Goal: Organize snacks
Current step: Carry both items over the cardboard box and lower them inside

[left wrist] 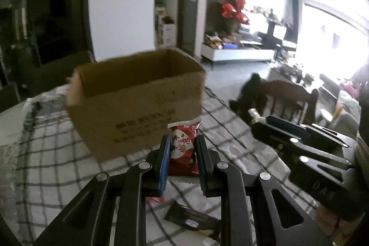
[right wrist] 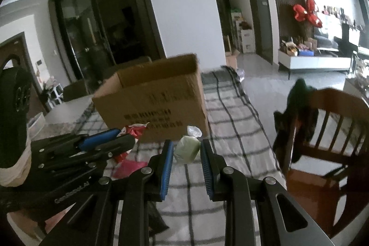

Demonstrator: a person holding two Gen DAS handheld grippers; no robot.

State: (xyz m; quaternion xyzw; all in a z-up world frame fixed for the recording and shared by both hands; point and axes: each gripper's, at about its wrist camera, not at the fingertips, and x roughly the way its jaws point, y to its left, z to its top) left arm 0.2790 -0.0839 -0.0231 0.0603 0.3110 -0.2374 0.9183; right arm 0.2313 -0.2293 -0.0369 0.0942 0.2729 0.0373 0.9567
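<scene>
The left tongs pinch a red snack above the checked bench, the open box just beyond. The right tongs stand wide, a green snack lying between their tips. A dark packet lies below; a chair stands right.

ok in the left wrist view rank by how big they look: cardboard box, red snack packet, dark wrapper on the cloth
1. cardboard box, by far the largest.
2 and 3. red snack packet and dark wrapper look close in size; the wrapper is partly hidden by the left gripper and nearer the camera, so no firm ranking.
</scene>
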